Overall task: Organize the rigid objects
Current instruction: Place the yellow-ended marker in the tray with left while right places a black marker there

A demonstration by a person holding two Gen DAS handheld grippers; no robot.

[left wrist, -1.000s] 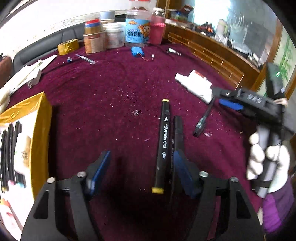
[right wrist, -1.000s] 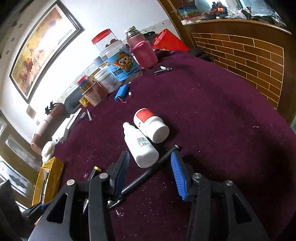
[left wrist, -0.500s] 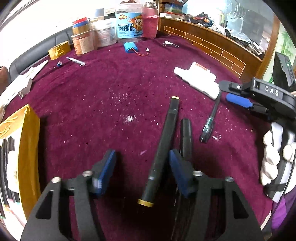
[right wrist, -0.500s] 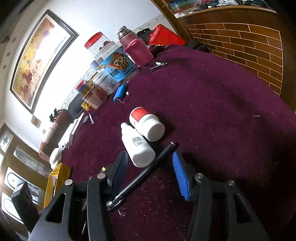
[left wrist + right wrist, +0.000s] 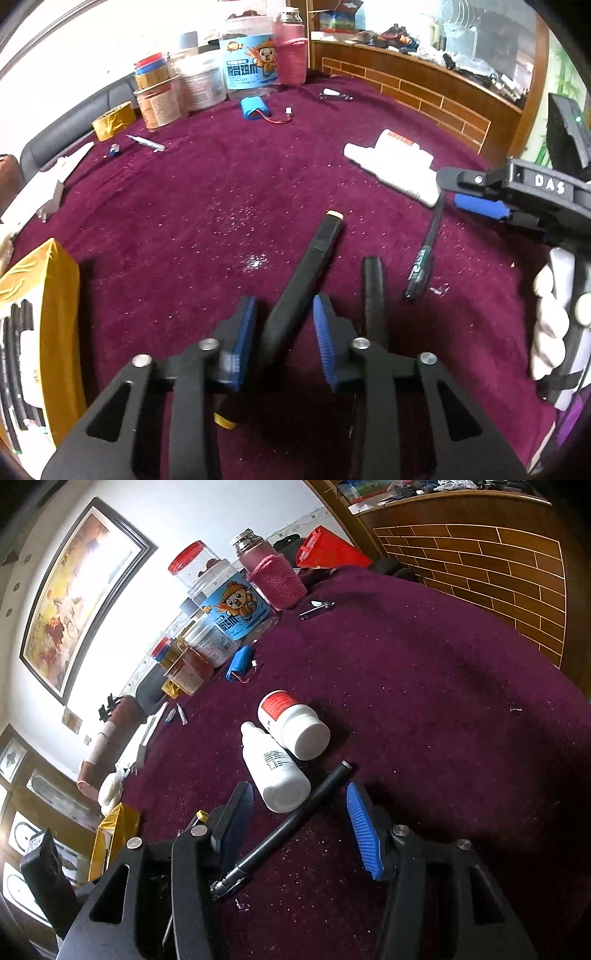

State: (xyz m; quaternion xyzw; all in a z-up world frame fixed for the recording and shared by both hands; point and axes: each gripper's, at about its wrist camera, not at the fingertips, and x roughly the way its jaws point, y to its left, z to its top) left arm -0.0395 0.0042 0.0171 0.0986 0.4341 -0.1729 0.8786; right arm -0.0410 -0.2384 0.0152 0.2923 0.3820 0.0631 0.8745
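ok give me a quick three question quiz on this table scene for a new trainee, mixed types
1. True or false: the black marker with yellow ends lies between the left gripper's fingers.
2. Multiple choice: what lies between the right gripper's fingers? A) the slim black pen B) the blue battery pack C) the yellow tape roll
3. Fill in: the two white bottles lie on their ____ on the purple cloth.

Key: 1 true, and those fingers are closing on it. 2 A, with the pads clear of it. 3 sides.
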